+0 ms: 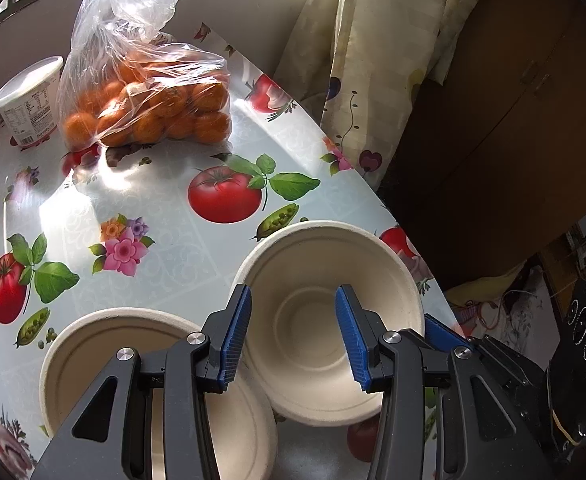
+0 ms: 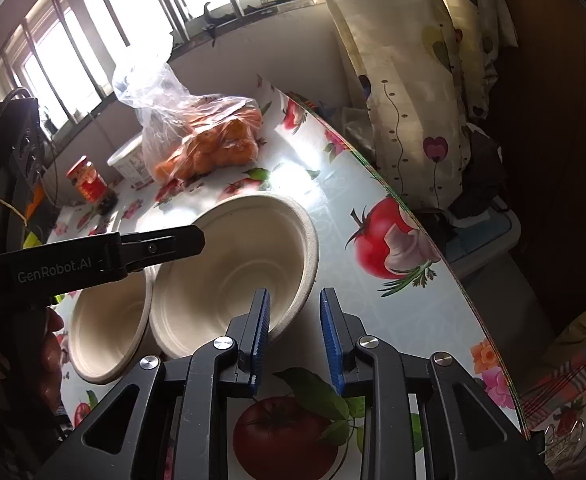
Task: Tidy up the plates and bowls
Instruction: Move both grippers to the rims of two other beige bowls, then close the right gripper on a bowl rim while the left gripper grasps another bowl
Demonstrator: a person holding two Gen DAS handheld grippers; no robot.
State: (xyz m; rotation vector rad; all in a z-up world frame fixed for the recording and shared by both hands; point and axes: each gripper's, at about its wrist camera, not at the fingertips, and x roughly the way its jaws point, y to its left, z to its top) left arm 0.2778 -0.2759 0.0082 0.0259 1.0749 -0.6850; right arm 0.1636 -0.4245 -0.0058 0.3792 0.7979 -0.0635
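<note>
1. Two off-white paper bowls sit side by side on the bench, rims touching or overlapping: the larger bowl [image 1: 329,300] at lower centre of the left wrist view, the second bowl [image 1: 105,364] at lower left.
2. The left claw [image 1: 293,336] hangs released above the larger bowl, its blue pads spread over the bowl's opening and holding nothing.
3. The right claw [image 2: 295,336] is also spread; the near rim of the larger bowl [image 2: 233,272] lies between its pads, with a gap still showing on the right pad's side.
4. Toward the upper left, well apart from the bowls, stand a plastic bag of oranges [image 1: 149,108], a white tub [image 1: 29,100] and a red-labelled jar [image 2: 91,186].
5. The bench edge [image 2: 425,232] curves just to the right of the larger bowl; a curtain [image 2: 405,92] hangs beyond it.
6. Bare fruit-printed tablecloth [image 1: 141,208] lies open between the bowls and the bag.
</note>
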